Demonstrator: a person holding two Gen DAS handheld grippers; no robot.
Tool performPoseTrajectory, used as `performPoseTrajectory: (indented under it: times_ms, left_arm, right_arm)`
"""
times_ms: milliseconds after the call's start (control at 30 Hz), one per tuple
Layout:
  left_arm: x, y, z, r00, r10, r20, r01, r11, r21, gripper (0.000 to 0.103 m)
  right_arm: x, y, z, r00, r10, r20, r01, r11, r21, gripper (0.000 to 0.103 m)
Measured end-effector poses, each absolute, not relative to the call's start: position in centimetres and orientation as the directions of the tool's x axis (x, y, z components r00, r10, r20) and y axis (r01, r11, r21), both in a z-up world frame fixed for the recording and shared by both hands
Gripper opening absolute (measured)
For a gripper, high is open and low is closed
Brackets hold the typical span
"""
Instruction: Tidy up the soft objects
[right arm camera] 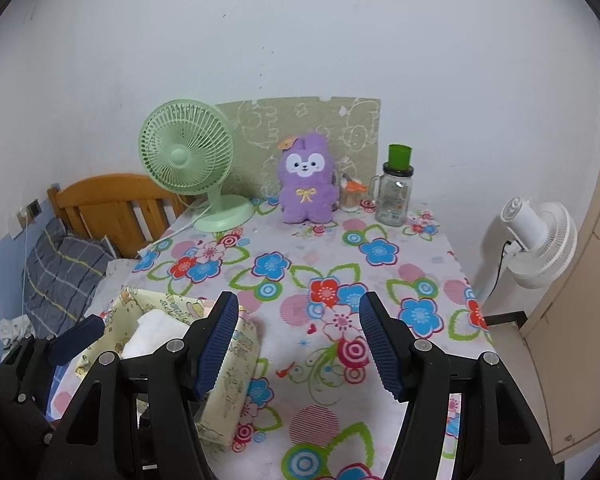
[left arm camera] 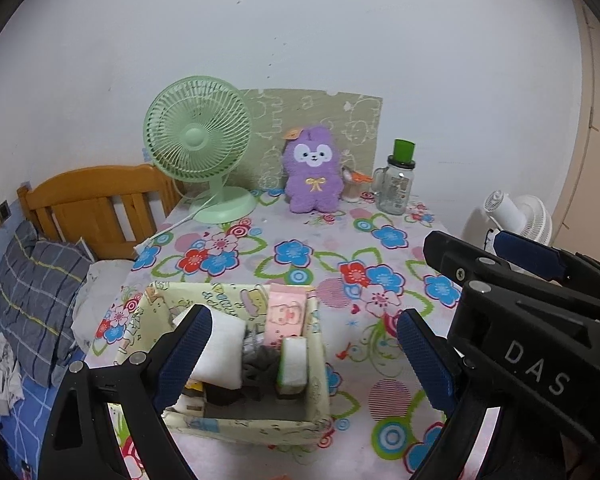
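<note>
A purple plush rabbit (left arm camera: 312,172) (right arm camera: 306,184) sits upright at the back of the flowered table. Near the front left stands a pale yellow fabric box (left arm camera: 236,424) (right arm camera: 236,384). It holds a white folded cloth (left arm camera: 224,352), a pink pack (left arm camera: 286,316), a green-and-white sponge (left arm camera: 294,364) and grey fabric (left arm camera: 256,356). My left gripper (left arm camera: 306,356) hovers above the box, open wide, with nothing between its pads. Over the tablecloth just right of the box, my right gripper (right arm camera: 298,348) is open and empty too.
A green desk fan (left arm camera: 198,148) stands at the back left with its cord trailing off the table. A glass jar with a green lid (left arm camera: 398,184) and a small cup (left arm camera: 352,186) stand right of the plush. A white fan (right arm camera: 540,236) is beyond the table's right edge. Left of the table are a bed headboard (left arm camera: 96,200) and a pillow (left arm camera: 36,300).
</note>
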State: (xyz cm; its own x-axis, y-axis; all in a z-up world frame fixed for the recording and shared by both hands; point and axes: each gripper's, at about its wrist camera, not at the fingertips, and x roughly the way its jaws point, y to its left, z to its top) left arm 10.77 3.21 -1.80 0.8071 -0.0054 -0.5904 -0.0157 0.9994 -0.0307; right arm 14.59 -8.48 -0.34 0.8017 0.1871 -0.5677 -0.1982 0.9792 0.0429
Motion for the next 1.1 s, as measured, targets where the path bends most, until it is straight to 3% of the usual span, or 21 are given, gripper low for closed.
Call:
performPoseTrajectory:
  times_ms: [867,1100]
  left_arm:
    - [6.7,-1.4,2.1,0.885,-0.059,-0.462,0.048,0.998,-0.035,0.099]
    - [5.7,-1.4,2.4,0.897,-0.073,-0.436,0.054,0.997,-0.054,0.100]
  right_arm:
    - [9.1,-15.4,3.6,0.884,0.153,-0.441,-0.133,0.988,0.075,0.067]
    - [6.9,-16.5,4.4,0.908,0.129,-0.399,-0.115,0.992,0.060,0.073]
